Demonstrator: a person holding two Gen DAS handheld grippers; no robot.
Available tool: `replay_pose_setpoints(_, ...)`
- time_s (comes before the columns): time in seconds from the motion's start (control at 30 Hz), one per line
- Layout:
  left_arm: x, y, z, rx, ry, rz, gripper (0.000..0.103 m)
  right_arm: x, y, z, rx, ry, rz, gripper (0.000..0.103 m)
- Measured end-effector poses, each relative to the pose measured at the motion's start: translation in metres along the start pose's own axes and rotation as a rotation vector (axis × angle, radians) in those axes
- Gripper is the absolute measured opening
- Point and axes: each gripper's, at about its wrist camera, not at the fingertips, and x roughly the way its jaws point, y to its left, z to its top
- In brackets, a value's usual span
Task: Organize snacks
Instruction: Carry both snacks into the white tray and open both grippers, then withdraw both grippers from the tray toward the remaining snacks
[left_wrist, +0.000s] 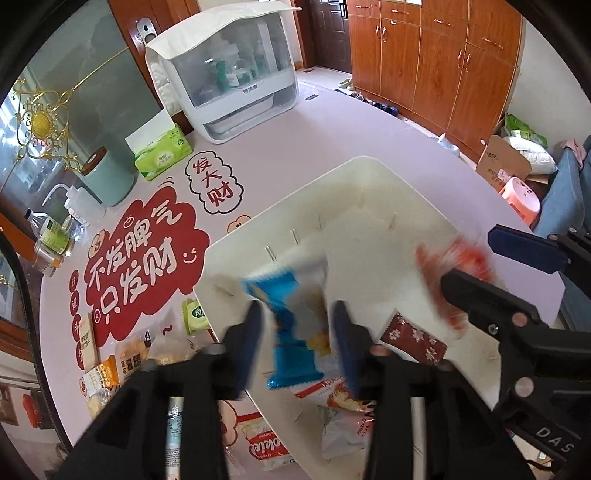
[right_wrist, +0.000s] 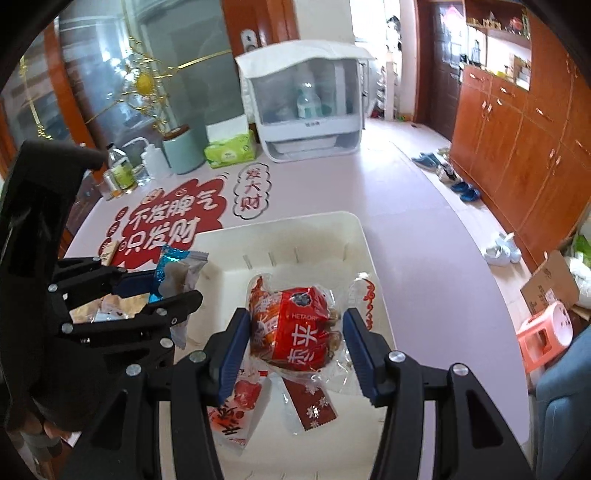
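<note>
A white bin (left_wrist: 369, 177) (right_wrist: 295, 229) sits on the pink table. My left gripper (left_wrist: 297, 332) hangs over its near left part, jaws wide apart, with a blue-and-white snack packet (left_wrist: 291, 332) (right_wrist: 177, 273) blurred between them, touching neither finger clearly. My right gripper (right_wrist: 291, 347) is open over the bin, with a red wrapped snack (right_wrist: 295, 328) (left_wrist: 454, 266) between its jaws, not pinched. A dark red packet (left_wrist: 413, 341) (right_wrist: 310, 406) and other red-and-white packets (right_wrist: 236, 413) lie in the bin.
Several loose snacks (left_wrist: 110, 365) lie on the table left of the bin. A white appliance (left_wrist: 236, 74), green tissue pack (left_wrist: 162, 151), teal canister (left_wrist: 107, 177) and bottles (left_wrist: 55, 236) stand at the back. A red sticker (left_wrist: 144, 266) marks the tabletop.
</note>
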Motion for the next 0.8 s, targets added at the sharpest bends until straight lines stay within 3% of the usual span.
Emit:
replay_pose_setpoints(0.07,-0.002,0.004,-0.001,-0.013,-0.012,0.026,0.080,-0.001,-0.002,0.000,0.017,-0.006,-0.007,0.053)
replay_pose_setpoints(0.13,-0.004,0.009,-0.003,-0.034,-0.021,0.019,0.089,-0.004,-0.004,0.000,0.023,-0.010,-0.005,0.054)
replay_pose_setpoints(0.8,-0.043,0.026,-0.064,-0.077,-0.025,0.017,0.090,-0.030,0.012,-0.042,0.056,0.024,0.047,0.054)
